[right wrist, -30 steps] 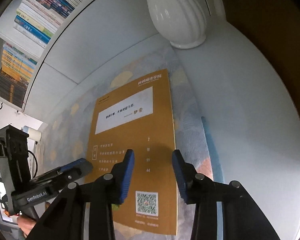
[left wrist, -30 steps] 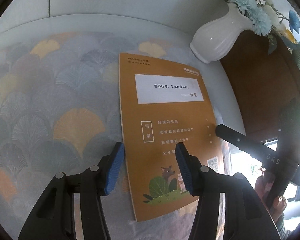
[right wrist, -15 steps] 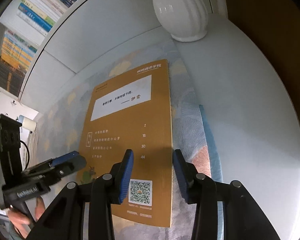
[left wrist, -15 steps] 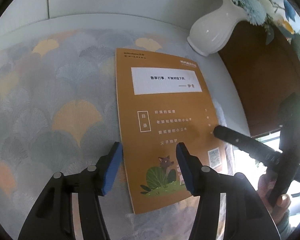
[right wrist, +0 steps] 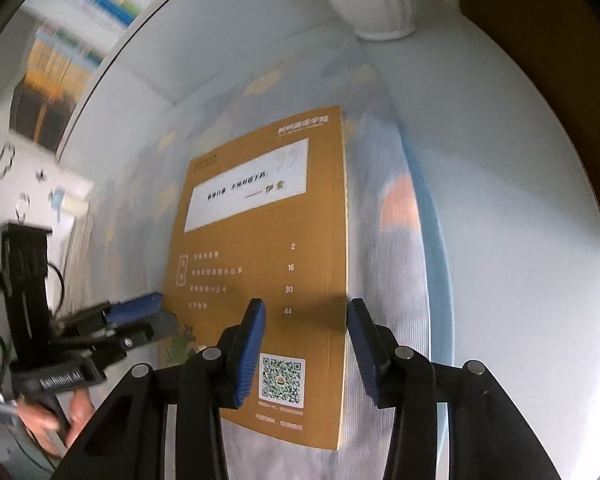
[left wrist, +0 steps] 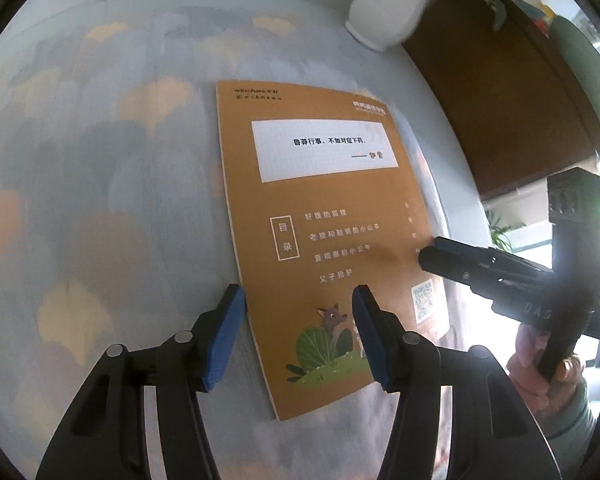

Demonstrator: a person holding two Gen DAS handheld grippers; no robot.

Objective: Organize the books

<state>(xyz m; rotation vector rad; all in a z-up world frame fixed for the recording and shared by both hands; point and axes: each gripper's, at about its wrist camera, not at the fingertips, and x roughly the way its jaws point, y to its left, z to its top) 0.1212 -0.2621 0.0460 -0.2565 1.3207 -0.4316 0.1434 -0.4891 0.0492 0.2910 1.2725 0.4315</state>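
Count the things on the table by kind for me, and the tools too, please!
Orange book: 1
White vase: 1
Patterned cloth: 1
Tools: 2, left tool and right tool, neither gripping the book
Total: 5

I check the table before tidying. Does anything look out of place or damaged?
Only the orange book lies alone, flat on the patterned tablecloth, while other books stand on a shelf. No damage or spill shows.
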